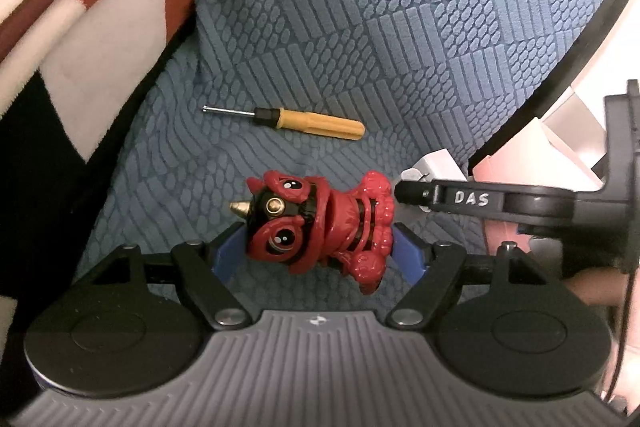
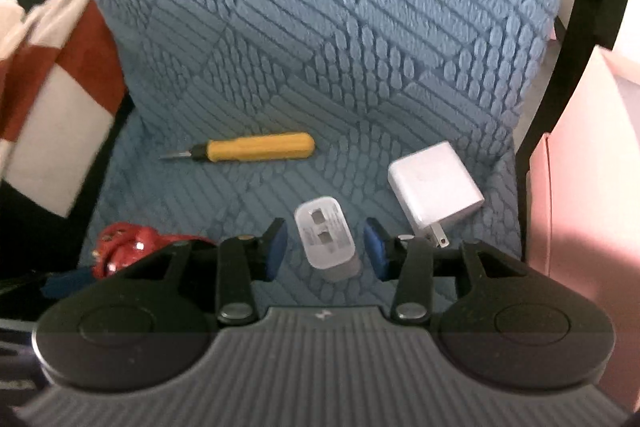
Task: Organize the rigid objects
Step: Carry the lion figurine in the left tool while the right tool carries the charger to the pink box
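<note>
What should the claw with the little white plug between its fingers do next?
Probably lift the right gripper straight away. Its blue pads stand clear of the small white charger, which lies on the blue cushion beside the bigger charger, so it looks already set down.

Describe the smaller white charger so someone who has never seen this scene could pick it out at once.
On the blue textured cushion, look in front of the yellow-handled screwdriver, between the right gripper's blue pads, which stand clear of it. The smaller white charger lies there, showing two rectangular slots and no prongs, unlike the larger white adapter to its right with metal prongs.
</note>
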### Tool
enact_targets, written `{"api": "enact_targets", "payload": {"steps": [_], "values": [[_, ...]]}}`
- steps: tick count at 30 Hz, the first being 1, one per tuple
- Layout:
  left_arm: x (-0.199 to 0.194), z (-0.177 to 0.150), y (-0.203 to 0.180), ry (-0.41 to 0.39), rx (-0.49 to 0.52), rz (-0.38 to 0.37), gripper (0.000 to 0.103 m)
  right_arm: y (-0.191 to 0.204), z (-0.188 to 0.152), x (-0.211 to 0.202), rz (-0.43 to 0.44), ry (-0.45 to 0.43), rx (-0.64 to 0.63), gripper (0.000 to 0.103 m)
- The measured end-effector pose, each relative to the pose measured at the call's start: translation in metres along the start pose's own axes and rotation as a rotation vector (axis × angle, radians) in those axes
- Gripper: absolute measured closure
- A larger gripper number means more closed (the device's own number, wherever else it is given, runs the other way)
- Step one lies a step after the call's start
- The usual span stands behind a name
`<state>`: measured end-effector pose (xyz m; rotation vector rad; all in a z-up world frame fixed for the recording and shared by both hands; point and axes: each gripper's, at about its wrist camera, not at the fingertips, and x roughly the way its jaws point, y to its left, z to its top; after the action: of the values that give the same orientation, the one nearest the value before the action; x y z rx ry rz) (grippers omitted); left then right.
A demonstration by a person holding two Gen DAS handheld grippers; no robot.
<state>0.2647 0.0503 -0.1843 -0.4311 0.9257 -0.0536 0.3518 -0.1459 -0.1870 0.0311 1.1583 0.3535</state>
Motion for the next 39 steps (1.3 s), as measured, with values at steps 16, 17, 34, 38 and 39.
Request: {"api": "enact_targets", "payload": {"steps": [16,17,34,38,39], "values": [[0.001,0.0,-0.003,-0.013,0.001,0.009,0.023,0.005,-0.016,-0.016,-0.011,-0.024,-0.029,0.07],[0.0,0.0,-0.004,-0.014,0.009,0.007,0.023,0.004,-0.019,-0.021,-0.005,-0.026,-0.018,0.07],[-0.042,-0.035,-0.029,-0.023,0.015,-0.055,0.023,-0.002,-0.091,-0.111,-0.011,-0.065,0.11,0.071],[-0.058,-0.039,-0.041,-0.05,0.033,-0.049,0.023,-0.007,-0.094,-0.129,-0.006,-0.086,0.141,0.071],[-0.062,-0.04,-0.044,-0.054,0.036,-0.05,0.023,-0.008,-0.095,-0.134,-0.003,-0.09,0.147,0.071]]}}
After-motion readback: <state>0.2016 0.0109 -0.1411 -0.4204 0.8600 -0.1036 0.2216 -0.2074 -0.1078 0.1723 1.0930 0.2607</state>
